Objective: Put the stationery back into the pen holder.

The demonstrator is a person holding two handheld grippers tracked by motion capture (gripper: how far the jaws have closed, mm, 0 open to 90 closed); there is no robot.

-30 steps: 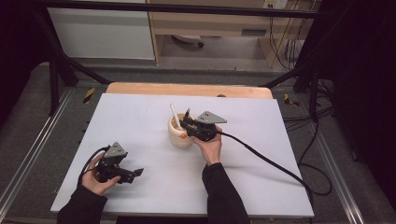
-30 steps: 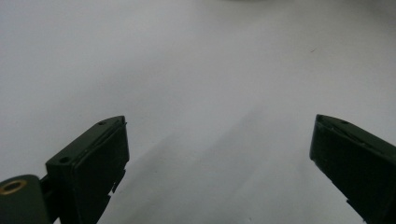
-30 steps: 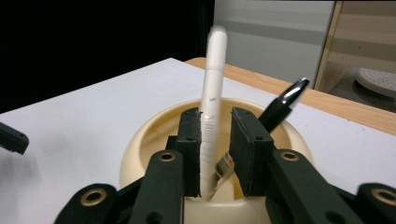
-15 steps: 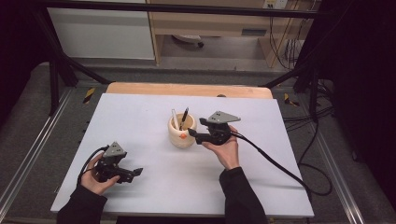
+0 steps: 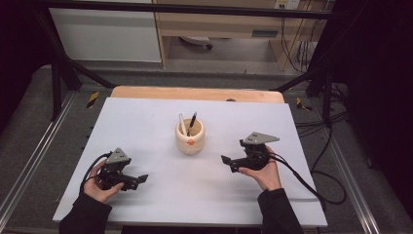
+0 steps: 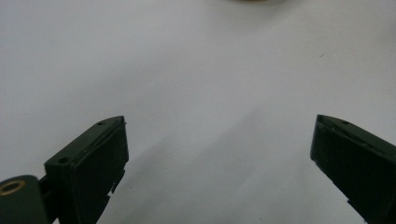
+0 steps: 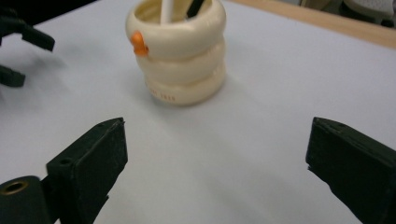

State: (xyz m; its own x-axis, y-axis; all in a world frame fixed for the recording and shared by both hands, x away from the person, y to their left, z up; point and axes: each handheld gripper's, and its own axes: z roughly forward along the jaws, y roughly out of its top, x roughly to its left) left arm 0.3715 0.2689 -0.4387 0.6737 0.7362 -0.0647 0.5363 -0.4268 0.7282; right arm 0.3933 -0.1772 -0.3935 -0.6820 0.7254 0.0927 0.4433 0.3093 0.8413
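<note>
Table (image 5: 146, 122) with a pale, bare top stretches in front of me, and I hold a gripper in each hand above it. Near the middle stands a cream cup (image 5: 190, 137) shaped like three stacked rings, with a small orange knob on its side. Two pens lean inside it, a white pen (image 5: 181, 123) and a black pen (image 5: 193, 122); the cup wall hides their lower ends.

My right gripper (image 5: 225, 160) sits to the right of the cup, apart from it, with its jaws spread wide and nothing between them. In the right gripper view the cup (image 7: 180, 51) stands ahead between the two black jaws, upright on the table (image 7: 280, 93). The top edge of that view cuts off both pens, so I see just a white stub (image 7: 166, 11) and a black stub (image 7: 195, 7). Small marks low on the cup wall are too blurred to read. At the far left of that view, dark parts of my left gripper (image 7: 18, 42) show, partly cropped.

My left gripper (image 5: 142, 179) rests low near the front left corner, well apart from the cup, its jaws also spread wide and empty (bare table (image 6: 187, 70) lies between them). A sliver at the top edge of the left gripper view may be the base of the cup; I cannot tell.
</note>
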